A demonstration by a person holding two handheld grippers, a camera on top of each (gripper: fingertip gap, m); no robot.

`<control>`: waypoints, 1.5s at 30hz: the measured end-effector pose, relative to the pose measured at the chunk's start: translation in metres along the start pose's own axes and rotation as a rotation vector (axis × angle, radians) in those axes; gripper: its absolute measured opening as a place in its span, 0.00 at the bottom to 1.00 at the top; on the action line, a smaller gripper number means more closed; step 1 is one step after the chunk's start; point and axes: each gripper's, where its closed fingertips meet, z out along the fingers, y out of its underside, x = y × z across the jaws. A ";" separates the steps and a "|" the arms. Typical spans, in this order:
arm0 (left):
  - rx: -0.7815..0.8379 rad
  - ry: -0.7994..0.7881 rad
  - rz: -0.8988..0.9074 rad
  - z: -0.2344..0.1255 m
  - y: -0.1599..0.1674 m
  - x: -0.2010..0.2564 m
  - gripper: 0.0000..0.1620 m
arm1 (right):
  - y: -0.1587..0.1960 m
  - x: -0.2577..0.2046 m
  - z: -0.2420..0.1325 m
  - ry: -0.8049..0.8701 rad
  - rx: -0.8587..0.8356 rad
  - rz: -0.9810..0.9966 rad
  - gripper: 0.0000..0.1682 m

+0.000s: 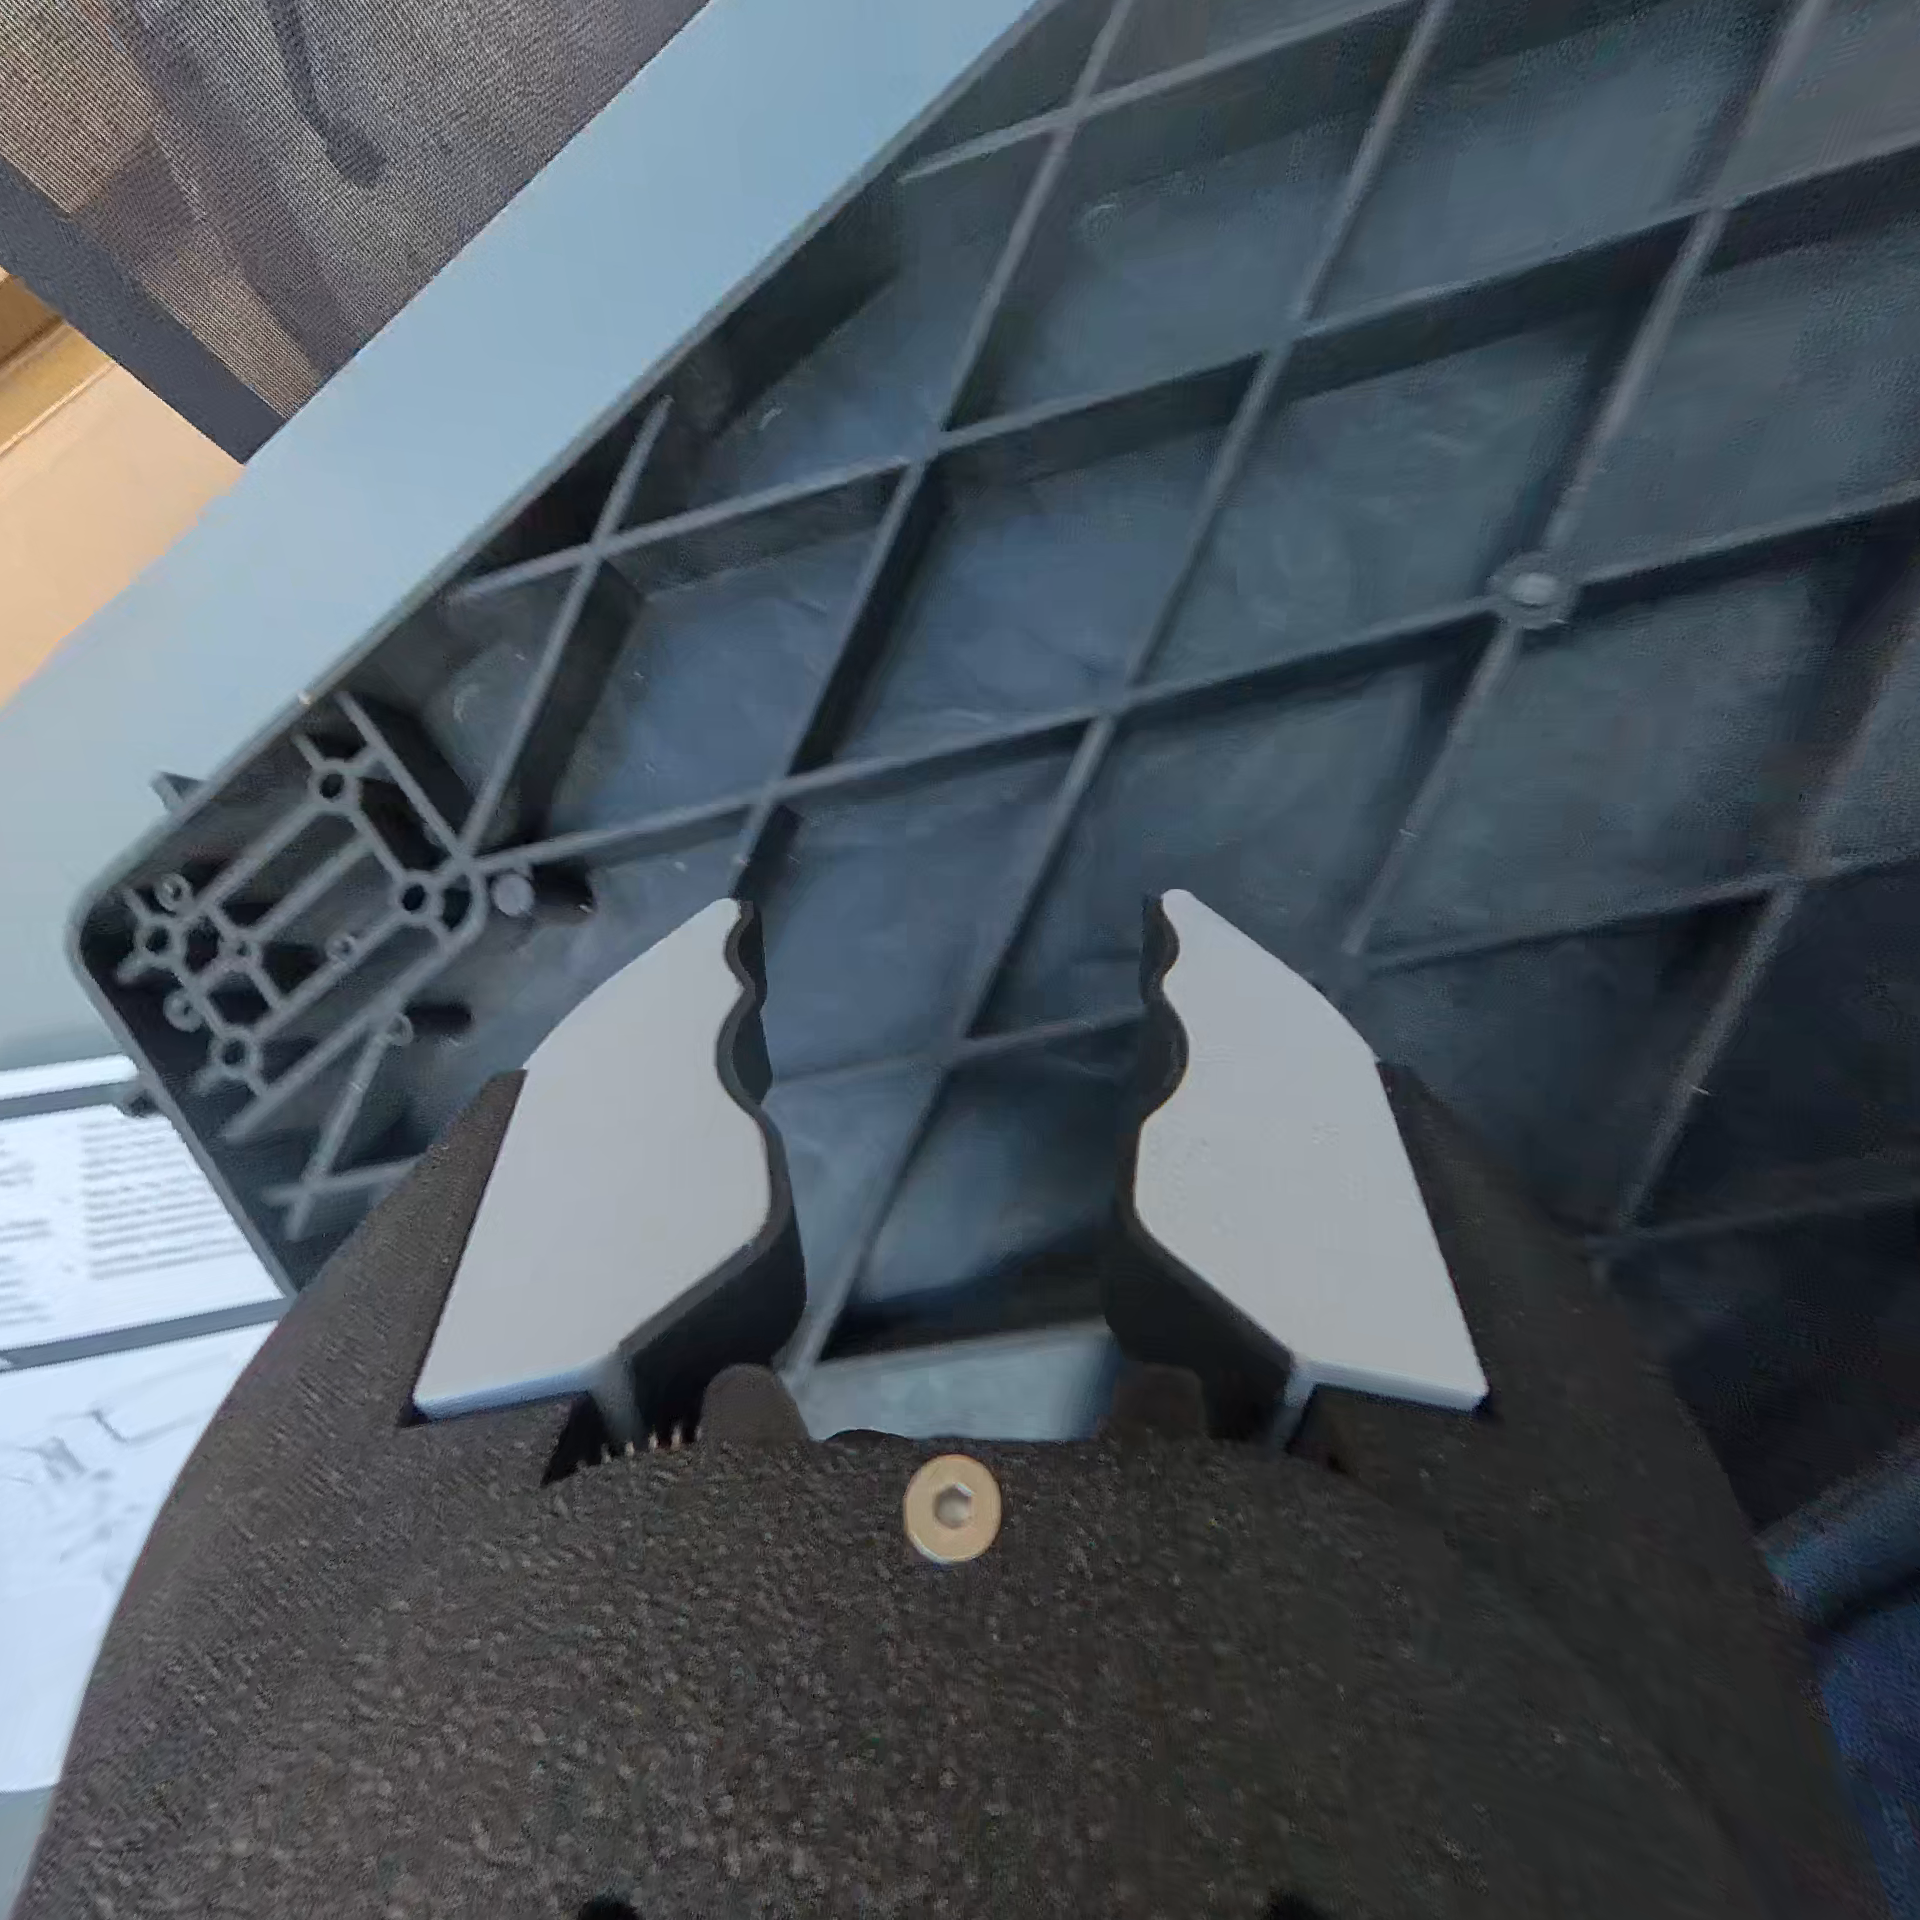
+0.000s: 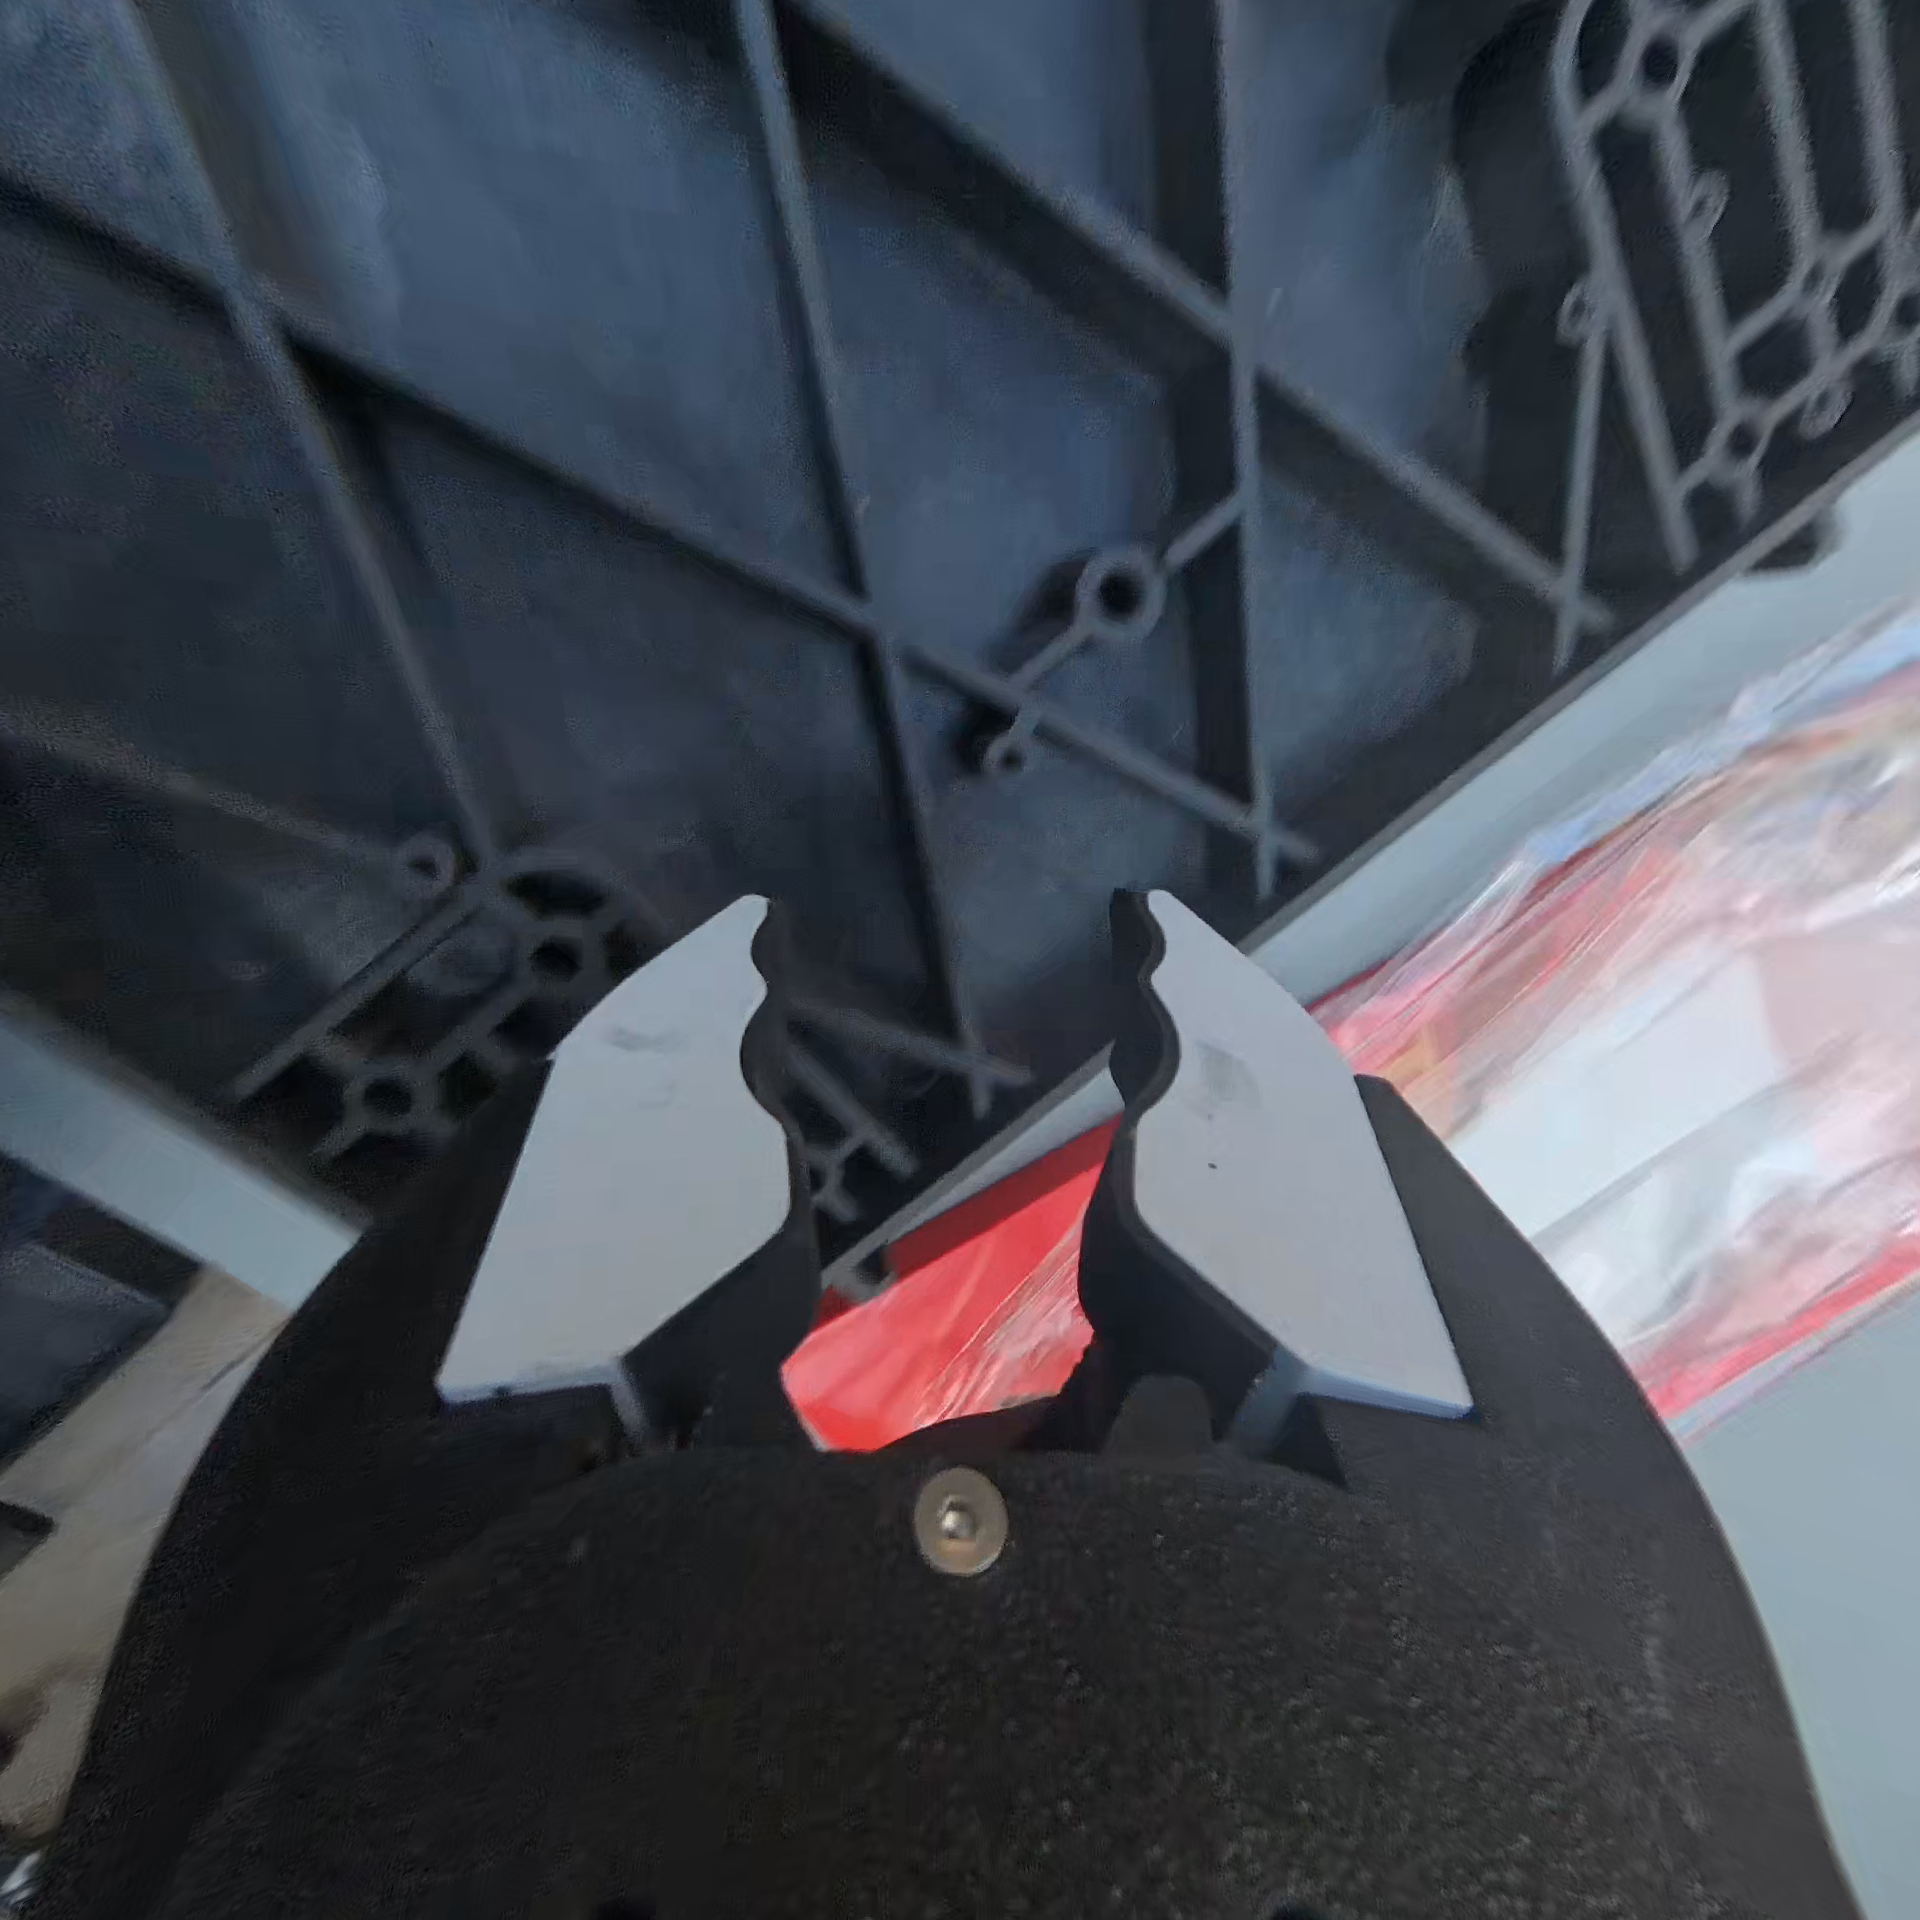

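A dark grey plastic panel (image 1: 1195, 520) lies on the table with its ribbed lattice underside up and fills most of the left wrist view. My left gripper (image 1: 948, 904) is open. Its fingers reach over the panel's near rim (image 1: 935, 1392), which sits between them at their base. The same panel (image 2: 623, 416) fills the upper part of the right wrist view, blurred. My right gripper (image 2: 940, 899) is open and empty, and sits over the panel's edge near a corner with screw bosses (image 2: 457, 997).
The grey-blue table (image 1: 312, 468) carries printed paper sheets (image 1: 114, 1195) at the left. A black mesh chair back (image 1: 208, 156) stands beyond the table's edge. A red plastic-wrapped package (image 2: 1558, 1039) lies on the table (image 2: 1818, 1558) right of the panel. Tip to tip, the grippers are about 50 centimeters apart.
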 end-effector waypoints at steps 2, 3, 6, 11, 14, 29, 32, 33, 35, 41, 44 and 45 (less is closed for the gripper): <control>0.077 0.025 -0.072 -0.029 0.018 0.046 0.43 | 0.040 -0.030 -0.020 -0.048 0.005 0.076 0.38; 0.112 0.041 -0.125 -0.039 0.025 0.068 0.42 | 0.057 -0.042 -0.028 -0.063 0.011 0.095 0.38; 0.191 0.132 -0.246 -0.056 0.036 0.133 0.40 | 0.094 -0.070 -0.037 -0.099 0.008 0.072 0.43; 0.171 0.283 -0.210 -0.053 0.044 0.223 0.40 | 0.107 -0.089 -0.015 -0.044 0.014 -0.198 0.50; 0.159 0.294 -0.215 -0.055 0.050 0.248 0.40 | 0.104 -0.085 0.003 0.047 0.001 -0.336 0.50; 0.209 0.310 -0.455 -0.105 0.121 0.329 0.36 | 0.098 -0.070 0.014 0.165 -0.144 -0.454 0.47; 0.223 0.291 -0.505 -0.129 0.148 0.343 0.35 | 0.098 -0.070 0.012 0.157 -0.190 -0.480 0.46; 0.228 0.280 -0.524 -0.136 0.159 0.347 0.35 | 0.098 -0.070 0.012 0.158 -0.199 -0.484 0.46; 0.230 0.255 -0.578 -0.149 0.182 0.355 0.35 | 0.098 -0.072 0.011 0.161 -0.210 -0.487 0.45; 0.248 0.215 -0.743 -0.175 0.236 0.382 0.33 | 0.087 -0.098 0.006 0.161 -0.203 -0.480 0.45; 0.235 0.178 -0.769 -0.184 0.248 0.395 0.33 | 0.081 -0.100 0.007 0.158 -0.195 -0.454 0.46; 0.240 0.158 -0.782 -0.186 0.248 0.397 0.33 | 0.080 -0.099 0.008 0.149 -0.192 -0.445 0.46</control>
